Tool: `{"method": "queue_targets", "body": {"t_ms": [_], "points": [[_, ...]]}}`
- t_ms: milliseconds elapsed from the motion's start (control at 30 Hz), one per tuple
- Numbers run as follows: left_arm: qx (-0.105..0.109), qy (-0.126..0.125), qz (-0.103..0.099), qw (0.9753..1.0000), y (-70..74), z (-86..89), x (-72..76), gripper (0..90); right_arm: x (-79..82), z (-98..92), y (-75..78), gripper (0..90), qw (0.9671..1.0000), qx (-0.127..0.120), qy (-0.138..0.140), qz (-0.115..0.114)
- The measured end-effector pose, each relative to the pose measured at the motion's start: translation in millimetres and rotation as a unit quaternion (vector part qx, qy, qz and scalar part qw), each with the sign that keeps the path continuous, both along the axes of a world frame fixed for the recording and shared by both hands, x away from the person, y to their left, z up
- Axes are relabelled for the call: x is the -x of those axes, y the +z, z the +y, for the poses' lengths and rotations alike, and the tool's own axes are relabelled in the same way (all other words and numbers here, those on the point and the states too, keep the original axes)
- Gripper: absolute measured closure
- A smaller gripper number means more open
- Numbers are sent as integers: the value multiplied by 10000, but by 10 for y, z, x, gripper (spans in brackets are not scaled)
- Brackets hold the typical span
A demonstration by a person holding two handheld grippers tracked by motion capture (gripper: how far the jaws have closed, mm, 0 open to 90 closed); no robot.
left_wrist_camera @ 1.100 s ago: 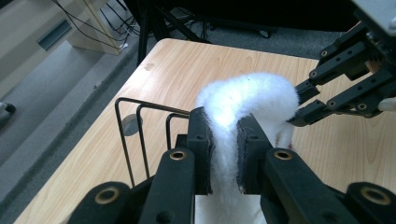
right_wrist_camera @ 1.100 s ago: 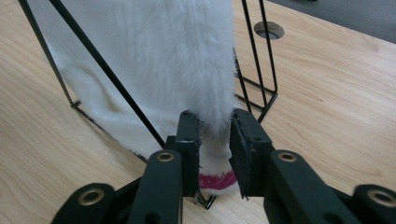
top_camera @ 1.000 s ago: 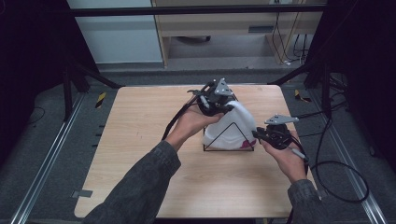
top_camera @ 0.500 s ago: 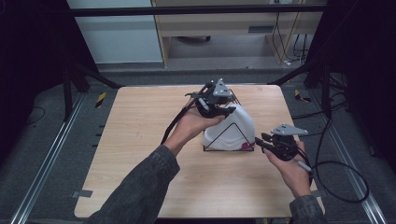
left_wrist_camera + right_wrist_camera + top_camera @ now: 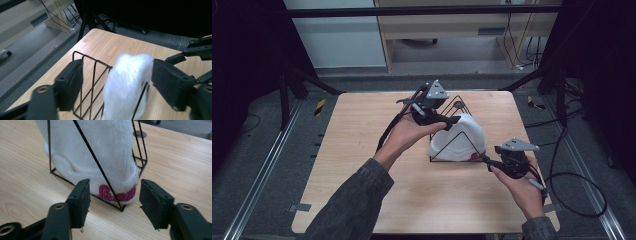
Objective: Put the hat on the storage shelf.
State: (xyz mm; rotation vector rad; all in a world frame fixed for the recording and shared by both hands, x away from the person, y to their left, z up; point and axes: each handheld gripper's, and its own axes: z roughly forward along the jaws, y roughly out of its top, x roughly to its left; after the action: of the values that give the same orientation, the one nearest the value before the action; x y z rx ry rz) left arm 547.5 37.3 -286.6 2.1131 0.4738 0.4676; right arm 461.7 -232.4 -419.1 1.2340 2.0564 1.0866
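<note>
A white fluffy slipper (image 5: 460, 136) stands inside a black wire rack (image 5: 455, 107) on a light wooden table (image 5: 362, 135). Both the left gripper (image 5: 117, 75) and the right gripper (image 5: 113, 197) are spread wide around it, grasping nothing. Grey floor and cables surround the table.

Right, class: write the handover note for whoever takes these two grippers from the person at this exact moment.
Left gripper: open, jaws either side of the top of the white fluffy hat, not yet closed on it.
Right gripper: open, apart from the hat, low at the near corner of the black wire rack, facing the hat's pink logo patch.
The hat sits inside the rack, which stands on the wooden table.
Done: both grippers lined up.
Left, probably: close the left on the hat's top and lift it clear; the right may need to steady the rack or the brim.
</note>
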Motion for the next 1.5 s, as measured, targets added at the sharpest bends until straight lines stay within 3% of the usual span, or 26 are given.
{"method": "queue_targets", "body": {"t_ms": [100,333,467,767,900,1033,1167,1367,1500], "points": [[-21,108,54,9999,10,93,47,122,47,-17,-13,312,9999,-49,-85,-49],[-131,276,1,9995,-33,394,182,97,181,-29,-9,230,9998,-86,-112,-113],[-209,323,72,9992,-142,594,275,66,230,-13,-37,160,9999,-57,-88,-86],[-224,433,234,9985,-405,1003,456,47,271,76,-174,114,9998,17,197,77],[-309,472,319,9979,-569,1147,534,47,307,141,-203,120,9993,-29,343,129],[-611,510,381,9961,-747,1267,621,47,368,251,-218,186,9981,12,580,210],[-701,570,466,9948,-946,1411,729,46,438,400,-207,189,9961,10,855,212],[-843,707,693,9915,-1354,1702,943,47,441,710,-335,218,9911,162,1294,279],[-760,930,860,9890,-1618,1924,1018,48,417,939,-442,206,9858,240,1587,496]]}}
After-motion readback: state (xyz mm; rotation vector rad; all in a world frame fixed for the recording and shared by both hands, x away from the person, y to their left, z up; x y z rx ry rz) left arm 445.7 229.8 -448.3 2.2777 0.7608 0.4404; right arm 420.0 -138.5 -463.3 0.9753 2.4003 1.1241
